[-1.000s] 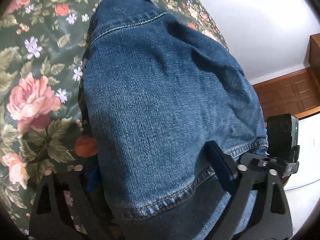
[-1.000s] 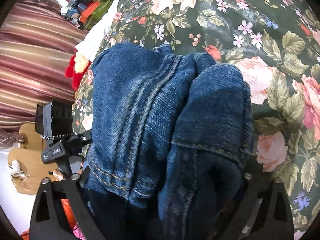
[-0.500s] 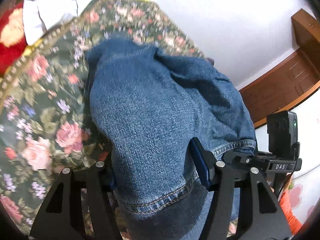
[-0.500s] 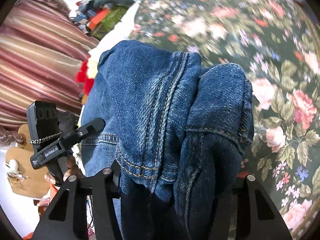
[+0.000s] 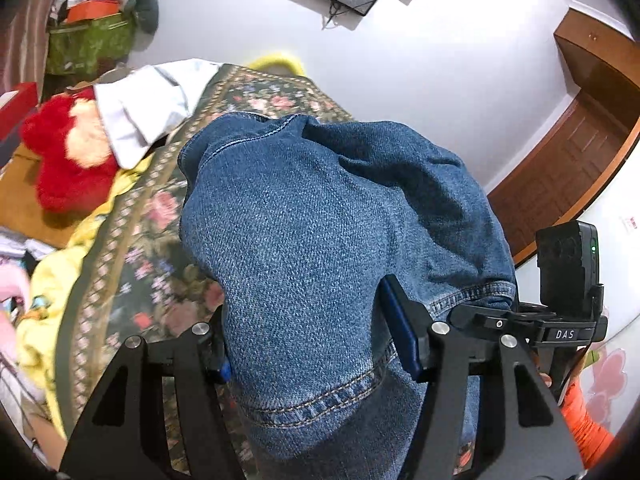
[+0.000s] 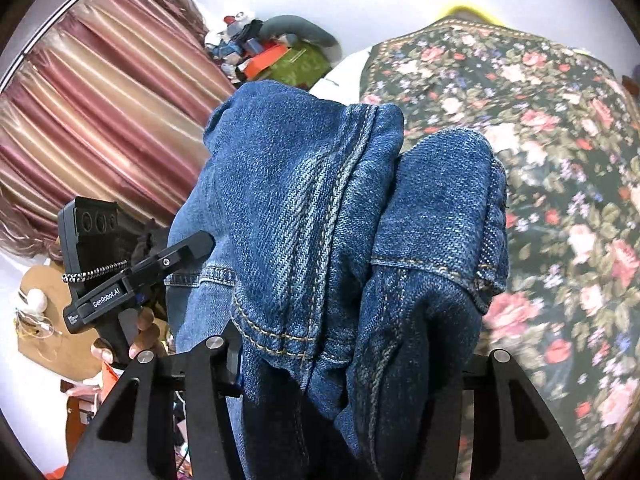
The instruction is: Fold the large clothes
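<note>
Bedroom: floral bedspread (image 6: 540, 128), curtains (image 6: 100, 112)

Both wrist views look steeply down, close on jeans (image 5: 304, 248) over bedspread (image 6: 520, 128).

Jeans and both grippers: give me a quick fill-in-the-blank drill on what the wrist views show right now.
1. Both grippers are shut on the same blue ____ garment.
2. The bedspread under the jeans has a ____ print.
3. In the left wrist view, the plush toy beside the white cloth is mostly ____.
4. In the right wrist view, the left gripper shows in front of a striped ____.

Missing words: denim; floral; red; curtain
</note>
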